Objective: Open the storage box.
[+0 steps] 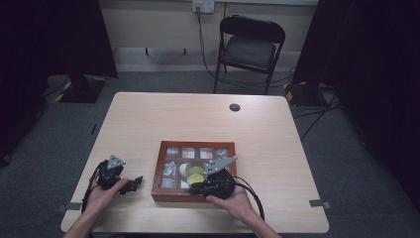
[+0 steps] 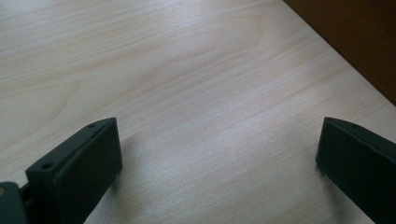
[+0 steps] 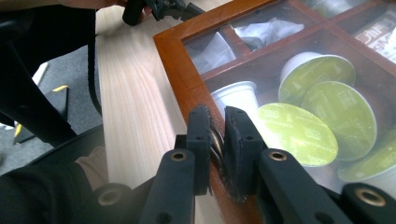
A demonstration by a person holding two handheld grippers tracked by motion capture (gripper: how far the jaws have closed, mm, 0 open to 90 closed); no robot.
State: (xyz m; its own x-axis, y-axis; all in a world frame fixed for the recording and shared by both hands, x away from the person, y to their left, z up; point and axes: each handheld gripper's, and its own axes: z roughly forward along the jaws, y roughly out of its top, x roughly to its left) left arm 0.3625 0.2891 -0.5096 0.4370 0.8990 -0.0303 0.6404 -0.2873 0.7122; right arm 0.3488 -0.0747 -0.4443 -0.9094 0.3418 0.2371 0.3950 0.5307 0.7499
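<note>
Sitting between right gripper (image 3: 218, 140) fingers (image 3: 200, 140): latch (image 3: 216, 142).

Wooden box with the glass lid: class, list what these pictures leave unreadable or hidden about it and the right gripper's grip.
1. Small metal piece on the brown wooden box: in the right gripper view the right gripper is shut on it, and the pads cover its shape.
2. Print on the green-lidded capsules: blurred behind the glass.
3. White packets in the back compartments: too small in the high view.
4. The box's near wall: the right hand covers it in the high view.
</note>
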